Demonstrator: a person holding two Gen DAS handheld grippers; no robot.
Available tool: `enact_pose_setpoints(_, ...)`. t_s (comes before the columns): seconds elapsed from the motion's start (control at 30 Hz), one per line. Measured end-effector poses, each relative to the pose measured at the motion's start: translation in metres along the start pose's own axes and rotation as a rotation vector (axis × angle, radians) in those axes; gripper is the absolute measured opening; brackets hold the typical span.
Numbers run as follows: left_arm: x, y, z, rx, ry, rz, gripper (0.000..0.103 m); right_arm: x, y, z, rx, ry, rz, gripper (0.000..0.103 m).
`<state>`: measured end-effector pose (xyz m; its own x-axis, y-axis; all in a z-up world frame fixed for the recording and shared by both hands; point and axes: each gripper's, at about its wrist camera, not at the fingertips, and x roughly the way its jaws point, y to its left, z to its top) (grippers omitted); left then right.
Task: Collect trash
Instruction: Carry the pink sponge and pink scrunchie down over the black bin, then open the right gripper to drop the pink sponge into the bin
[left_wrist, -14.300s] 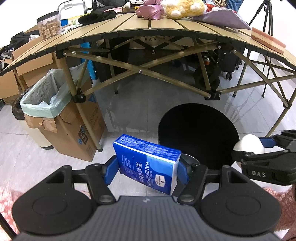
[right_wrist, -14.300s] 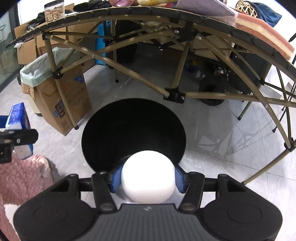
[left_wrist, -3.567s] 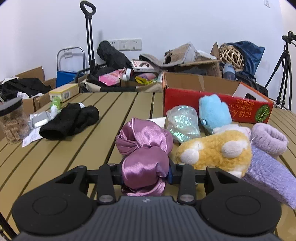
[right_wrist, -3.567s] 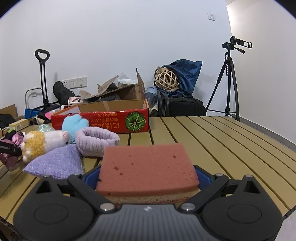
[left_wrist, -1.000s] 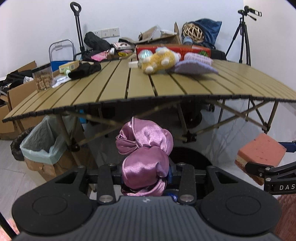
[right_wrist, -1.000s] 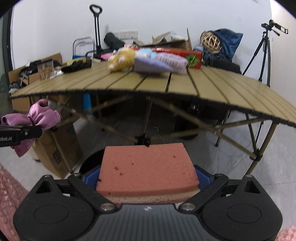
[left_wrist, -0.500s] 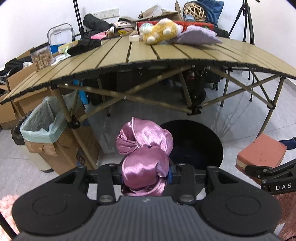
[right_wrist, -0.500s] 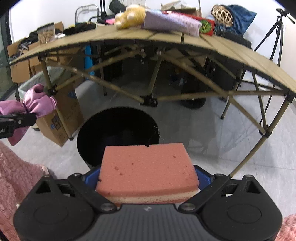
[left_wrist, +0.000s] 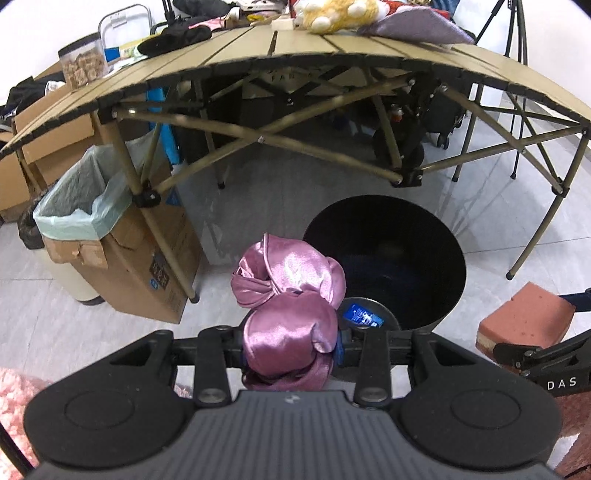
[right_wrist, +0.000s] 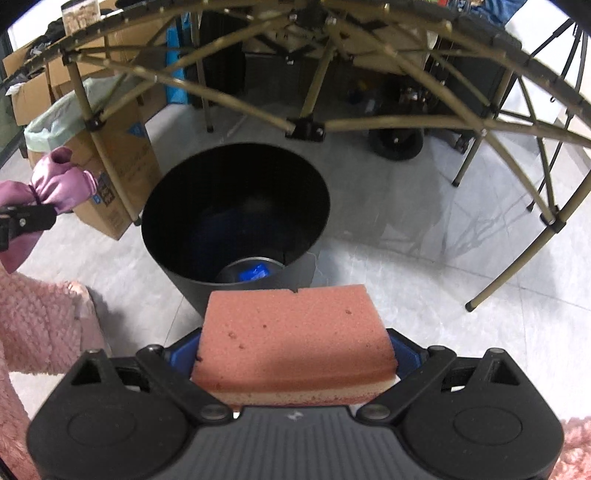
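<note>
My left gripper (left_wrist: 290, 349) is shut on a bundle of shiny purple satin cloth (left_wrist: 288, 295), held just left of and above the rim of a round black bin (left_wrist: 454, 280) on the floor. My right gripper (right_wrist: 295, 354) is shut on a pink sponge block (right_wrist: 291, 332) with a pale underside, held near the front rim of the same black bin (right_wrist: 173, 273). A blue packet (right_wrist: 253, 272) lies at the bin's bottom. The sponge (left_wrist: 524, 321) shows at the right in the left wrist view; the purple cloth (right_wrist: 61, 184) shows at the left in the right wrist view.
A folding slatted table (left_wrist: 332, 55) stands over the bin, its crossed legs (left_wrist: 258, 138) close behind it. A cardboard box with a pale green liner bag (left_wrist: 85, 206) stands left of the bin. A fuzzy pink sleeve (right_wrist: 40, 325) fills the lower left. Grey tiled floor lies to the right.
Both grippers have come down and tilted toward the floor; the table top has slid up out of view and the black bin now looks larger and nearer. Both grips are unchanged.
</note>
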<state>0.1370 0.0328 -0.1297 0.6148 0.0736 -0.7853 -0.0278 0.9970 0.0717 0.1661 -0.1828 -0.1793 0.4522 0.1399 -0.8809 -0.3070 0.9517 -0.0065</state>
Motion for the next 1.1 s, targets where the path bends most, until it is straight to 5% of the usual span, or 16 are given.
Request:
enact_pose_setpoints(0.3,0.011,0.004,0.001,-0.018,0.031,0.006,0.038,0.015,0.007,0.009,-0.017,0.015,0.012,0.098)
enact_pose_setpoints(1.1,0.033,0.021,0.013,-0.090,0.078,0.059,0.038,0.039,0.033,0.077,-0.108,-0.128,0.096,0.098)
